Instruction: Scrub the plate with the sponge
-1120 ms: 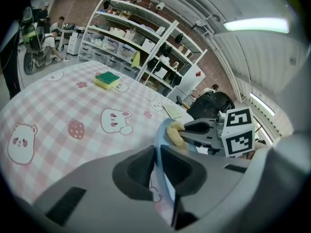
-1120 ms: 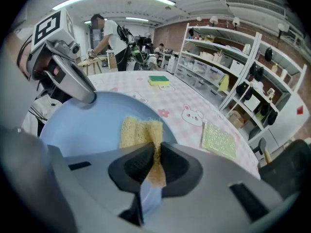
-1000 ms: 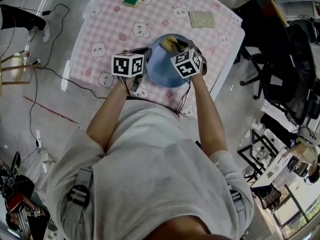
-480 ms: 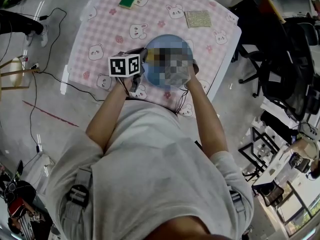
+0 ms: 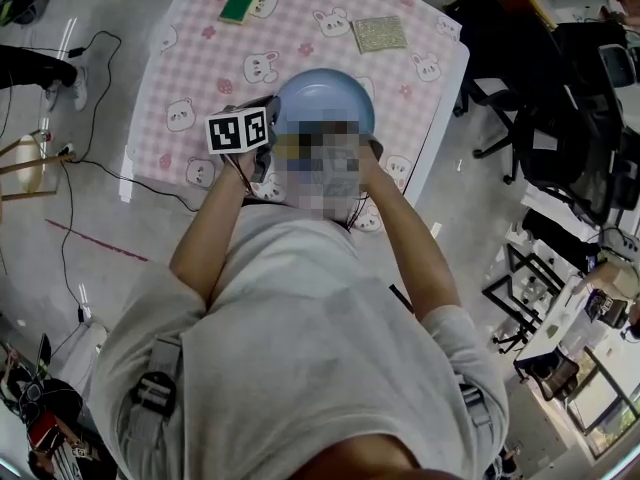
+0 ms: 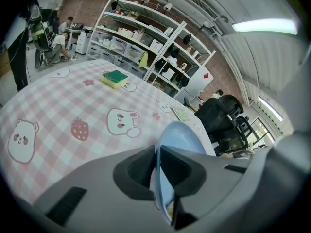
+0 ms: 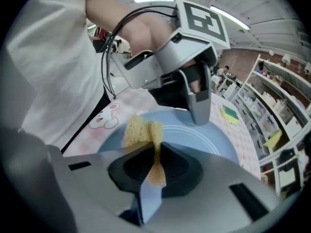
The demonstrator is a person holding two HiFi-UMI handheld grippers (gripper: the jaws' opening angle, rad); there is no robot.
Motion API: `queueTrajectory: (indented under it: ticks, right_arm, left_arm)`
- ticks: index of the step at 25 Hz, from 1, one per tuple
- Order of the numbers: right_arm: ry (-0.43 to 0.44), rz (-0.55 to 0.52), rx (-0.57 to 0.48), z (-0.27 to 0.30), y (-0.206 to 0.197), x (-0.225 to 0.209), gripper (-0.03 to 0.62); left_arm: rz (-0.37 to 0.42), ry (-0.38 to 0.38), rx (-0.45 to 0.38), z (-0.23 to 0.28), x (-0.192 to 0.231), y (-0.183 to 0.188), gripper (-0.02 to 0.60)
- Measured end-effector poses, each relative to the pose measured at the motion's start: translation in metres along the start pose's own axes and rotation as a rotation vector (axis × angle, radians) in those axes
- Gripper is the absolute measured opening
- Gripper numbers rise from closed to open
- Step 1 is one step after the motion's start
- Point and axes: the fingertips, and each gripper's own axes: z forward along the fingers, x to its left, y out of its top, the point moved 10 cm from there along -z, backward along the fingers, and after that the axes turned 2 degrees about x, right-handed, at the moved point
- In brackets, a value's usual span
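A light blue plate [image 5: 322,103] is held above the pink checked table [image 5: 190,58], tilted on edge. My left gripper [image 6: 158,160] is shut on the plate's rim [image 6: 177,139]; its marker cube [image 5: 237,130] shows at the plate's left. My right gripper [image 7: 154,155] is shut on a yellow sponge [image 7: 140,129], which presses against the plate's face [image 7: 209,142]. From the right gripper view, the left gripper [image 7: 197,103] clamps the rim opposite. In the head view a mosaic patch hides the right gripper and the sponge.
A green and yellow sponge [image 5: 238,5] lies at the table's far left corner, also seen as the green sponge [image 6: 115,77]. A flat scouring pad [image 5: 379,34] lies at the far right. Black office chairs [image 5: 540,118] stand to the right; cables [image 5: 90,118] trail on the floor at left.
My right gripper has drawn the sponge across the plate from its far edge toward my body. The left gripper keeps its hold on the rim.
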Motion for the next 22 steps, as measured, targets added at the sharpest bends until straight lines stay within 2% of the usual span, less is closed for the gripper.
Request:
queueTrajectory:
  ticks: [8, 13, 19, 22]
  right_arm:
    - [0.095, -0.026, 0.074, -0.006, -0.024, 0.031, 0.044]
    - [0.125, -0.03, 0.165, -0.016, -0.048, 0.029, 0.043]
    - [0.099, -0.006, 0.228, -0.025, -0.073, 0.014, 0.044]
    - [0.056, -0.012, 0.271, -0.027, -0.086, 0.0, 0.044]
  left_arm:
    - [0.034, 0.038, 0.017, 0.011, 0.006, 0.001, 0.041]
    - [0.045, 0.058, 0.047, 0.02, 0.007, -0.011, 0.031]
    - [0.028, 0.087, 0.038, 0.023, 0.007, -0.02, 0.026]
    - [0.033, 0.102, 0.026, 0.025, 0.007, -0.021, 0.026]
